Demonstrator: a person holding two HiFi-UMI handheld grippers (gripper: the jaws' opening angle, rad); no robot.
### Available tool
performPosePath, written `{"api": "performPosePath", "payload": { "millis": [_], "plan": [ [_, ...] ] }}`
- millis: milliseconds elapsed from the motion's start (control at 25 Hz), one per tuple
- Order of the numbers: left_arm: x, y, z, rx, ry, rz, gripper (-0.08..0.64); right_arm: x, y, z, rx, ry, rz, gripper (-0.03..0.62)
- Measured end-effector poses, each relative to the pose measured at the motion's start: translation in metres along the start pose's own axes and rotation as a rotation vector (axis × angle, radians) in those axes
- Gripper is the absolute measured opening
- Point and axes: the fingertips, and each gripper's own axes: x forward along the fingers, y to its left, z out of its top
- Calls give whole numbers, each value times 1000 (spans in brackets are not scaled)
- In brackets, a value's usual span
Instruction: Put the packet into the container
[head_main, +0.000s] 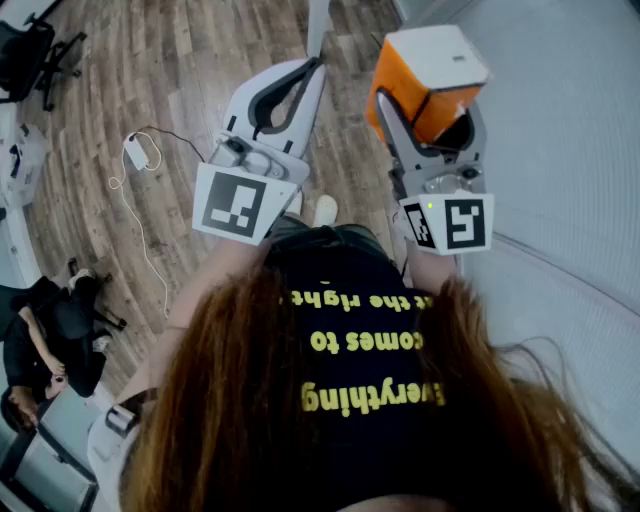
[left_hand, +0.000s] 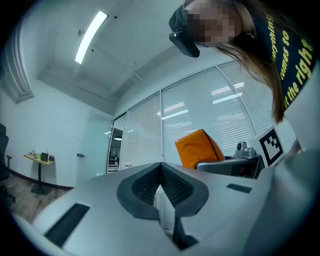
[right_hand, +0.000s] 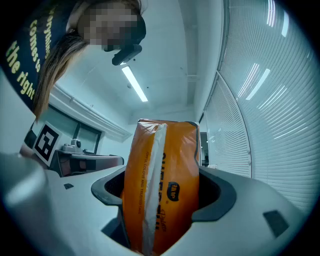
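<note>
Two grippers out in front, Sam, and only one is busy. The right gripper (right_hand: 161, 192) has its jaws spread wide and clamped on the orange packet (right_hand: 160, 160), which stands upright between the pads.

And the left gripper (left_hand: 161, 192), Kim? Jaws pressed together, nothing between them. A spare hand for now.

So I read this as the carry, Sam. The packet is picked and in the air, held out over the floor, not delivered.

Agreed, but where's the container? No view shows one. The next move, I'd say, calls for finding it, bringing the packet over its opening and only then letting the jaws go.

Room, quickly: wood-plank floor (head_main: 180, 80) below, a white cable (head_main: 125, 200) trailing across it to a small adapter (head_main: 137, 152), and an office chair (head_main: 40, 50) in the corner.

Plus a seated person (head_main: 50, 345) lower left, slatted blinds (right_hand: 270, 100) along the glass wall, and a strip light (left_hand: 91, 37) on the ceiling. Only floor under the grippers.
</note>
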Motion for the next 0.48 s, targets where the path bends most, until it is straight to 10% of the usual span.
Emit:
{"api": "performPosePath", "payload": {
  "millis": [480],
  "plan": [
    [16,-7,-2,13,12,1,2,-2,-17,-1,47,-15,3,368]
  ]
}}
